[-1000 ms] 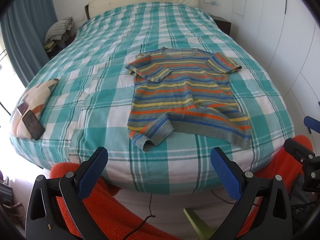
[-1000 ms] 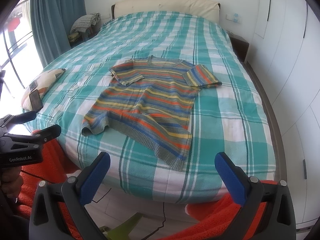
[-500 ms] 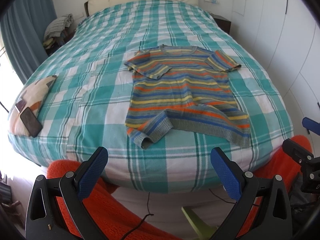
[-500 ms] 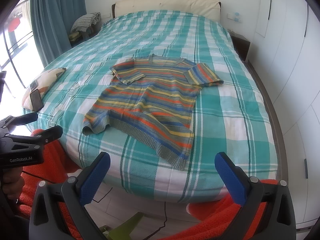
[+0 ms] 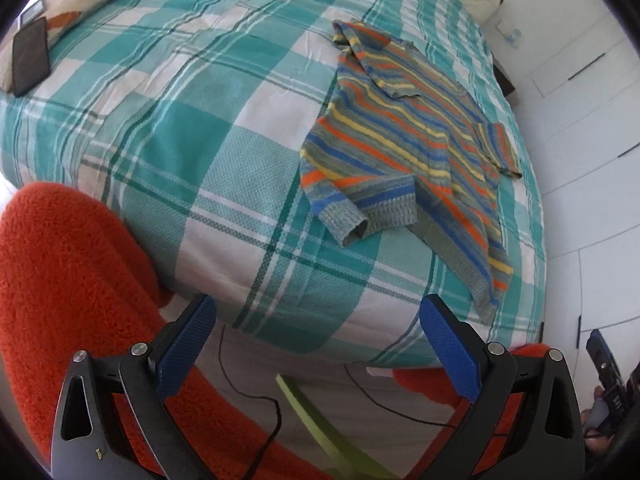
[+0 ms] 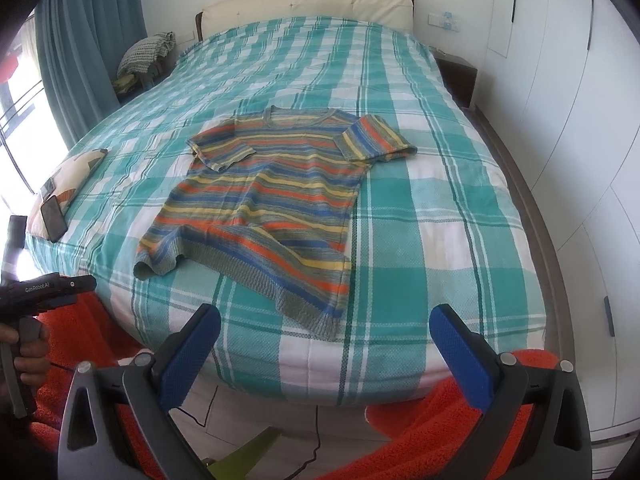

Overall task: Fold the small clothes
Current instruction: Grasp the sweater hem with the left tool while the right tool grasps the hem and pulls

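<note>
Both tongs (image 5: 316, 344) (image 6: 326, 346) agape (curtain (image 6: 90, 40) right-view only)

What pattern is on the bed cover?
The bed cover is a teal and white plaid check, clearest in the right wrist view.

A striped knitted sweater (image 6: 264, 200) of blue, orange, yellow and grey yarn was seen, its hem ribbed and coarse. The teal-and-white checked bedspread (image 6: 420, 240) beneath it was of woven cloth, matt, with a fine raised weave. Fuzzy orange fleece fabric (image 5: 68, 280) appeared rough and piled in the near left. The blue finger pads (image 5: 184, 348) of the left gripper (image 5: 318, 350) were finely textured, set on smooth black plastic with bright metal rivets. A flat black phone (image 5: 30, 56) looked glossy.
</note>
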`<action>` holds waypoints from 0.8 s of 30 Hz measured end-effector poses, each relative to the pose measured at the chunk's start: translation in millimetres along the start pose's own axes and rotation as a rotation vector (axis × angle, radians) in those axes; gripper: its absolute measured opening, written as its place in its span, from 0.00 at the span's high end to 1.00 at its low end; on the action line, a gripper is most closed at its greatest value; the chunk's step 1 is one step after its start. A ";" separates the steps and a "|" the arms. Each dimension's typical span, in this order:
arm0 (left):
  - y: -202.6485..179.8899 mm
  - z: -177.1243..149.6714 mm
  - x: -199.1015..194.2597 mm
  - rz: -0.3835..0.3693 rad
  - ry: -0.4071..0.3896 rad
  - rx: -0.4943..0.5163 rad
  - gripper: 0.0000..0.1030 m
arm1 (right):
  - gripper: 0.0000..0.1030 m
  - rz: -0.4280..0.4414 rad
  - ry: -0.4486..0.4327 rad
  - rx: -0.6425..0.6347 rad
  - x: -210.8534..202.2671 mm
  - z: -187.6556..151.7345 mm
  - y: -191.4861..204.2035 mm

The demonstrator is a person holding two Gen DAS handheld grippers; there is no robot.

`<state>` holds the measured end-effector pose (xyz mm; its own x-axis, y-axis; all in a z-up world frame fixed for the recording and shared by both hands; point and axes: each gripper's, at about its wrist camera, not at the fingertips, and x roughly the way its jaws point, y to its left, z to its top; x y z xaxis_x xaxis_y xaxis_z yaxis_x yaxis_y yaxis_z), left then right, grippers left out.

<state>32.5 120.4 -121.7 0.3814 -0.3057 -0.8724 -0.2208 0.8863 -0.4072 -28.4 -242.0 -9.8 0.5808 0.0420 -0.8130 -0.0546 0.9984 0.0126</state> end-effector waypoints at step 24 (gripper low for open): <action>17.6 66.8 61.2 -0.071 0.103 0.083 0.99 | 0.55 0.493 0.377 0.364 194.7 -27.0 -80.9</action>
<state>112.0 140.6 -164.2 0.2981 -0.3995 -0.8669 -0.1194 0.8855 -0.4491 67.2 -315.6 -184.8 0.2351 0.5413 -0.8073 0.0739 0.8182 0.5702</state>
